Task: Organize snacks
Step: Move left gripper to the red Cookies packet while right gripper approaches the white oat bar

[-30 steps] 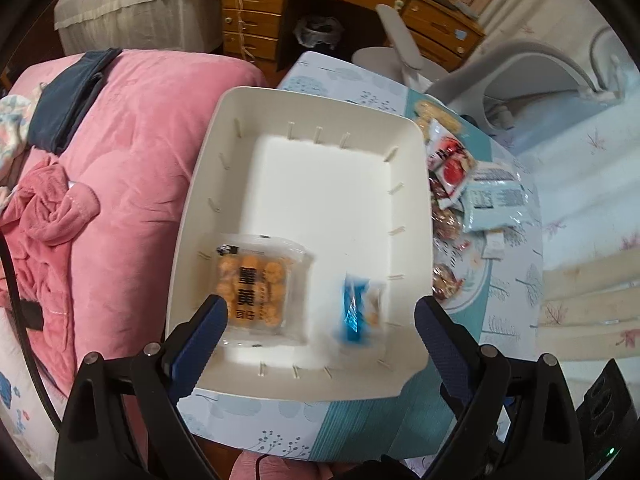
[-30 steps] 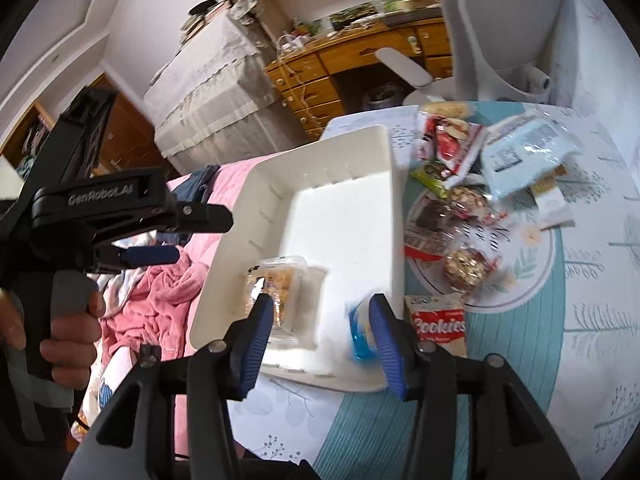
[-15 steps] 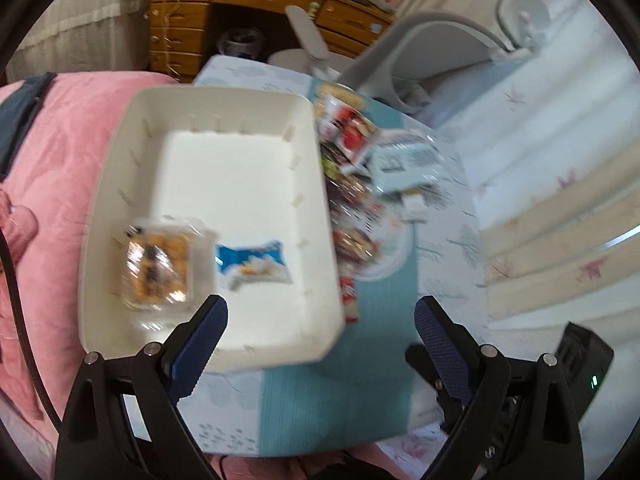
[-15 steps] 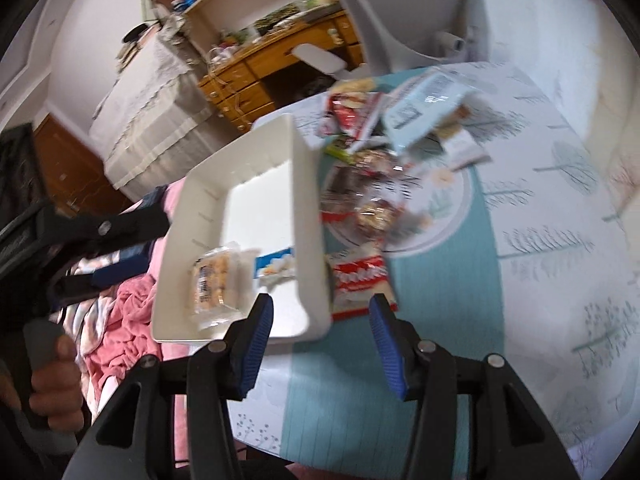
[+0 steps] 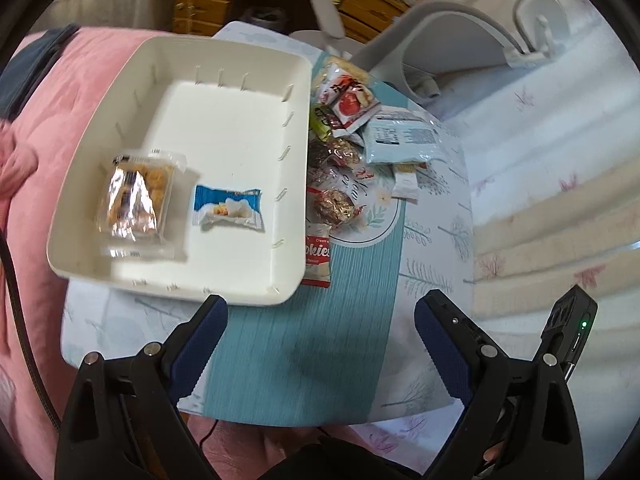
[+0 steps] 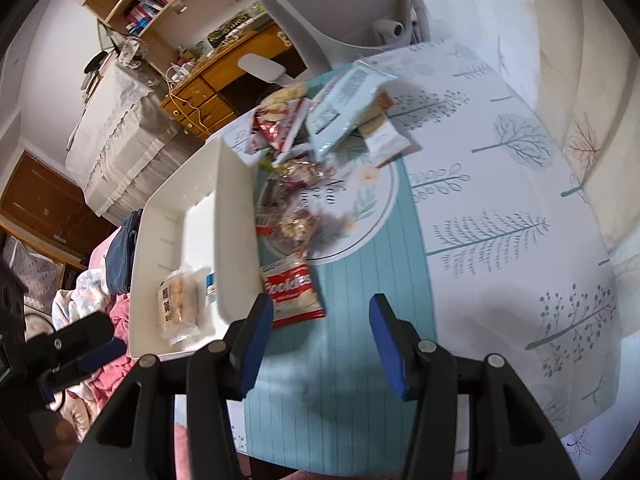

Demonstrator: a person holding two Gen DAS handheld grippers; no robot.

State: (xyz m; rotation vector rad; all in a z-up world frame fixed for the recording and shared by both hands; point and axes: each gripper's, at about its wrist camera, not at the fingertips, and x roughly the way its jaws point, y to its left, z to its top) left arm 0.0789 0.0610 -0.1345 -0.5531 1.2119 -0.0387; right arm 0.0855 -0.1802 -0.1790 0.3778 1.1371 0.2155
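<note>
Both tools — left (image 5: 320, 330) and right (image 6: 322, 330) — are held wide open, empty; the cookies (image 6: 294, 294) lie on the tabletop (image 6: 500, 208) beside the bin (image 5: 236, 128) — they should be pinched by an edge.

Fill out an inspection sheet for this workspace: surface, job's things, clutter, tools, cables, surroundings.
Surface: table under a teal and white tree-print cloth.
Job's things: white bin holds a clear cracker pack and a blue wrapper; Cookies packet lies against the bin's outer wall; snack pile waits on the cloth.
Clutter: nothing seen.
Tools: left tool open, empty; right tool open, empty, above the cloth near the Cookies packet.
Cables: black cable at the left edge.
Surroundings: pink bedding, grey chair, wooden desk.
</note>
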